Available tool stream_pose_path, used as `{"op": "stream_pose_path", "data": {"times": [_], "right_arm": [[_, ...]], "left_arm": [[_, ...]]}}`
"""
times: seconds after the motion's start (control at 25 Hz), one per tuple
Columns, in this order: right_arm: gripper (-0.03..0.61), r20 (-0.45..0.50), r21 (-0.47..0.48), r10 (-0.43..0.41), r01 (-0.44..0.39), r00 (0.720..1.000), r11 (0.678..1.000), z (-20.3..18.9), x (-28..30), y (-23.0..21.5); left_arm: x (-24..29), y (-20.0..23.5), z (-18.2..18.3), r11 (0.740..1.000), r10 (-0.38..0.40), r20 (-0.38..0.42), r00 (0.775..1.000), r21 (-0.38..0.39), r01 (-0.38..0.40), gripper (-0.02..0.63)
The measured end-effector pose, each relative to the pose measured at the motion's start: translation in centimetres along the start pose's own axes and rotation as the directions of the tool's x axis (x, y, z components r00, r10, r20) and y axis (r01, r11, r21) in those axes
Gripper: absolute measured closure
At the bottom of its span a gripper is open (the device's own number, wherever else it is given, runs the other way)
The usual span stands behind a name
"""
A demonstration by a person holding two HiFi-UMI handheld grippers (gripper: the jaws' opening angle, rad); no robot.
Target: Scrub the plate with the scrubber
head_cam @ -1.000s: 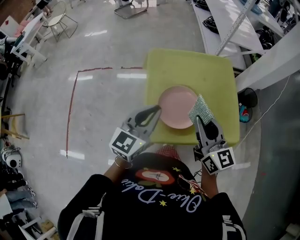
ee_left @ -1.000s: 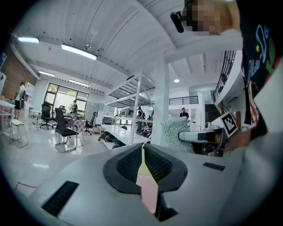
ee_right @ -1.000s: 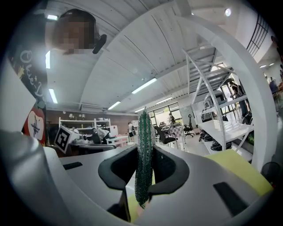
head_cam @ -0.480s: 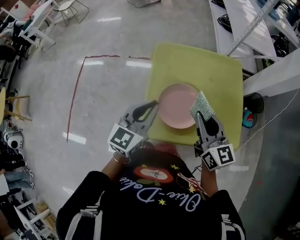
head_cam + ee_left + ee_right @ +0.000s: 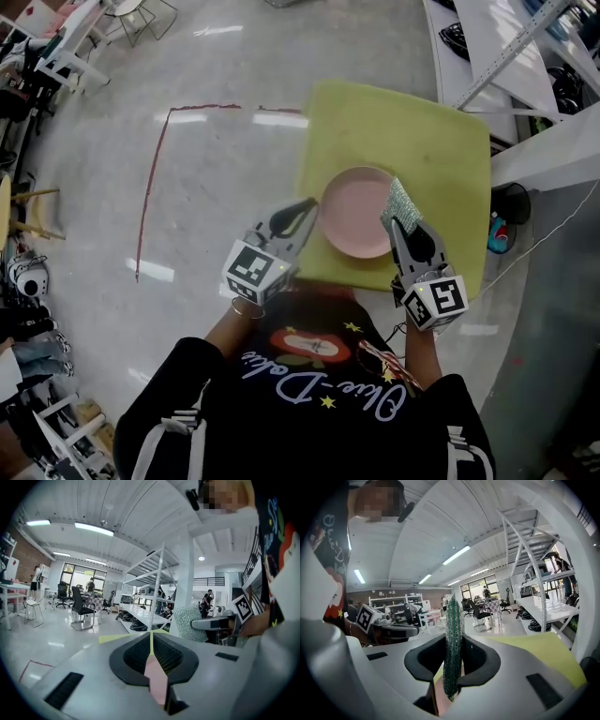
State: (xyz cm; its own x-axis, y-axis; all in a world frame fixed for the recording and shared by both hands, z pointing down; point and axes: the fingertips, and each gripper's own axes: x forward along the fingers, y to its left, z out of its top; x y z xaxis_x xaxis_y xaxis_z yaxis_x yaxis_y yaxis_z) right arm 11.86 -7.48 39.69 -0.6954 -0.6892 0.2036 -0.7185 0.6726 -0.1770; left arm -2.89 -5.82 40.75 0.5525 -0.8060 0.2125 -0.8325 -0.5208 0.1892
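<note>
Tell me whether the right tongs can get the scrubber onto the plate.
Probably yes: the right tongs grip the scrubber right at the edge of the plate, with nothing between them.

Right rim of plate (image 5: 356, 214) under scrubber (image 5: 401, 202), near edge of table (image 5: 403, 122) behind left gripper (image 5: 312, 204), right gripper (image 5: 401, 225)

plate (image 5: 352, 214) on table (image 5: 412, 122), near side | scrubber (image 5: 401, 202) over plate's right rim

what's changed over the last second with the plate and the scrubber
Very little. The right tongs carried the scrubber slightly along the right edge of the plate, away from the person, and it now looks more edge-on. Nothing was grabbed or let go. The left tongs still pinch the plate's left rim, and the plate stays on the yellow table.
</note>
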Motion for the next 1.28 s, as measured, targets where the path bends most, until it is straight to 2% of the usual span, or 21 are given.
{"op": "stream_pose_path", "data": {"times": [0.32,0.56,0.8,0.88,1.04,1.12,1.28], "right_arm": [[0.517,-0.162,-0.073,-0.024,0.012,0.987,0.997,-3.9,3.6,-1.0],[0.517,-0.297,-0.161,-0.021,-0.029,0.955,0.987,-6.8,7.1,-1.4],[0.517,-0.481,-0.299,-0.037,-0.124,0.876,0.946,-11.3,10.1,-3.0],[0.517,-0.528,-0.330,-0.046,-0.155,0.848,0.931,-12.5,10.7,-3.4],[0.517,-0.607,-0.384,-0.069,-0.216,0.792,0.897,-14.6,11.8,-4.0],[0.517,-0.643,-0.408,-0.081,-0.252,0.761,0.878,-15.5,12.2,-4.5],[0.517,-0.709,-0.446,-0.102,-0.331,0.698,0.832,-17.6,12.8,-5.2]], "left_arm": [[2.0,3.0,-2.4,1.000,-0.021,-0.062,0.998,-0.009,0.020,0.615],[3.4,4.6,-4.7,0.998,-0.055,-0.119,0.991,-0.047,0.050,0.615],[5.3,5.4,-7.9,0.993,-0.088,-0.193,0.977,-0.097,0.070,0.604],[5.7,5.7,-8.8,0.991,-0.099,-0.222,0.970,-0.114,0.075,0.510],[6.4,6.0,-10.9,0.989,-0.113,-0.276,0.955,-0.127,0.080,0.509],[6.9,6.0,-12.3,0.984,-0.130,-0.311,0.942,-0.160,0.083,0.483],[8.0,5.9,-14.6,0.974,-0.168,-0.361,0.917,-0.207,0.096,0.480]]}}
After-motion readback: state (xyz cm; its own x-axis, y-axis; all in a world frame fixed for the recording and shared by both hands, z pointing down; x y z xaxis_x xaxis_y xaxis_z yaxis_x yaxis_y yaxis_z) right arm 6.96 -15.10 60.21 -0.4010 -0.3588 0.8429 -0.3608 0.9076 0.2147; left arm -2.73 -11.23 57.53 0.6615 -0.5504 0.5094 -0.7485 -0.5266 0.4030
